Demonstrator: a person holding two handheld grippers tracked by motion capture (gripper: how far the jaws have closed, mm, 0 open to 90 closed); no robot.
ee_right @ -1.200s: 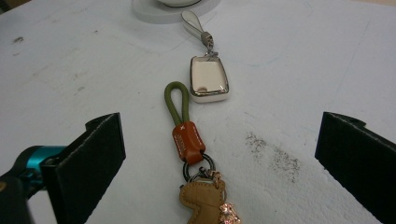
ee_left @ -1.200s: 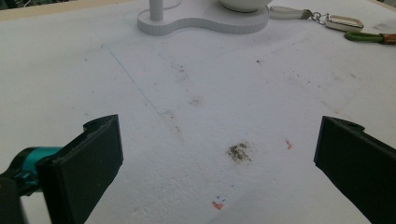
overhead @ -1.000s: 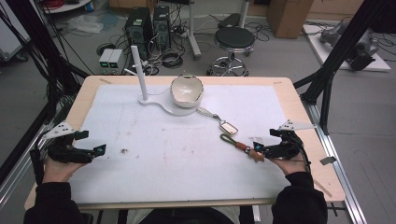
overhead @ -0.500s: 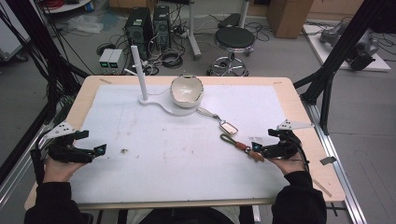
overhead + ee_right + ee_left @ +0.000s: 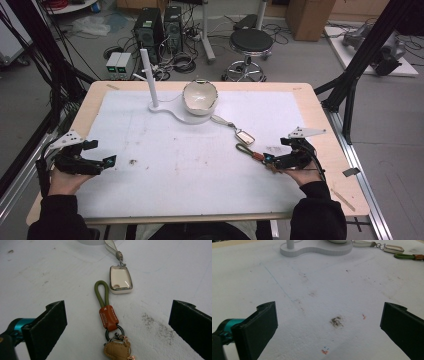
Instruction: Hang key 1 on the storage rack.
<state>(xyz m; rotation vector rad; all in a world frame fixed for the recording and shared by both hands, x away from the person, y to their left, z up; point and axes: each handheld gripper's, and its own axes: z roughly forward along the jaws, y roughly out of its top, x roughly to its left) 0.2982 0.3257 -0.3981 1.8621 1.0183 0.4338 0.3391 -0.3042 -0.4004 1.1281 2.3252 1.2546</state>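
a wooden tabletop (image 5: 320,107) under a stained white sheet (image 5: 190,160) stands in a workshop, with computer towers (image 5: 160,25) and a round stool (image 5: 252,42) on the floor behind it. at the far middle of the sheet sits a white stand (image 5: 172,107) with an upright post and a pale bowl (image 5: 200,97). the keychain (image 5: 107,312), a green cord loop with an orange leather tab, a dark ring and a tan charm, lies flat on the sheet just ahead of the right tongs (image 5: 272,161), between their wide-apart jaws and touching neither. a cream key fob (image 5: 120,280) on a pale strap lies just beyond the loop. the left tongs (image 5: 107,162) rest near the left edge, jaws wide apart over bare sheet.
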